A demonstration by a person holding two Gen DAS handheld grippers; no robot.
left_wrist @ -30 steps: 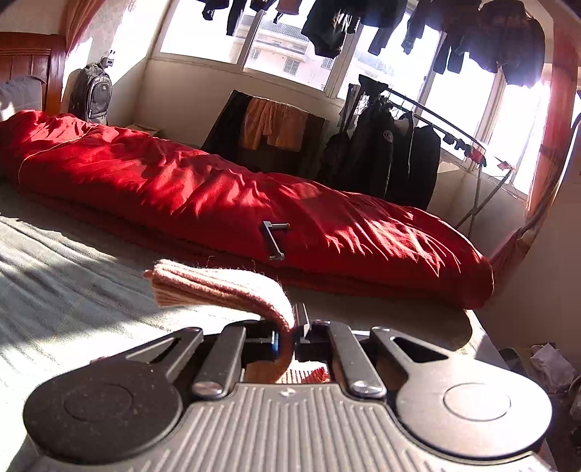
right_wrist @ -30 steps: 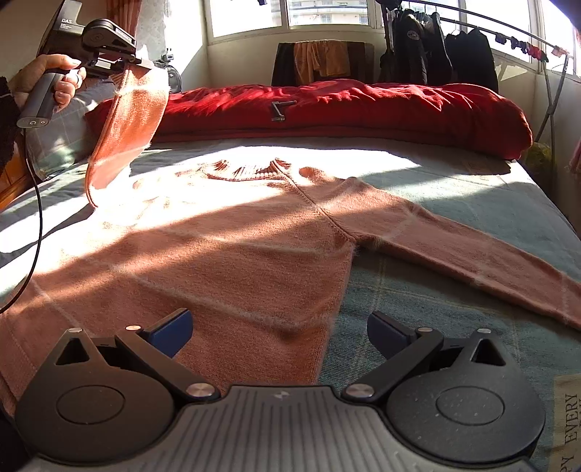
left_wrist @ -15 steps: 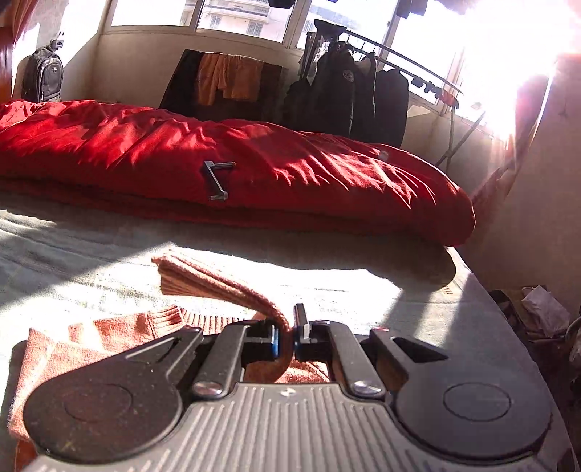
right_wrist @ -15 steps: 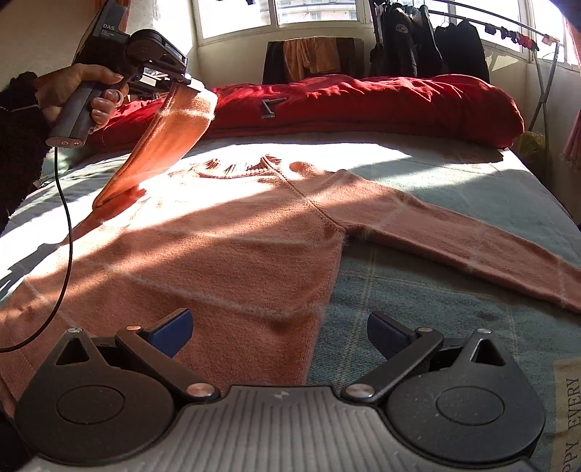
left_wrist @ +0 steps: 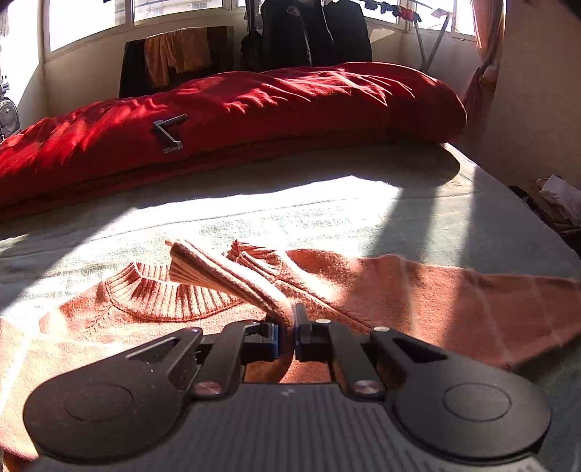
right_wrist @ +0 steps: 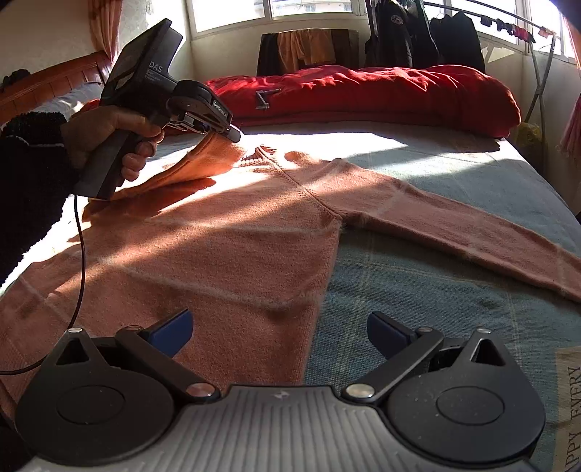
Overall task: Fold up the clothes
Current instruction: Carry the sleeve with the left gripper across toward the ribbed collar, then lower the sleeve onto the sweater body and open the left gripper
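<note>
Salmon knit sweater, flat on bed, one sleeve outstretched; left claw pinching other sleeve's cuff; right claw spread.

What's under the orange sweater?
The sweater lies on a blue-green checked blanket, which shows all around it. Its left sleeve is lifted over it. What the sweater's body covers cannot be seen.

Sunlit bedroom: windows along far wall, red duvet on bed, wooden headboard left, dark coats hanging, possibly drying rack.
</note>
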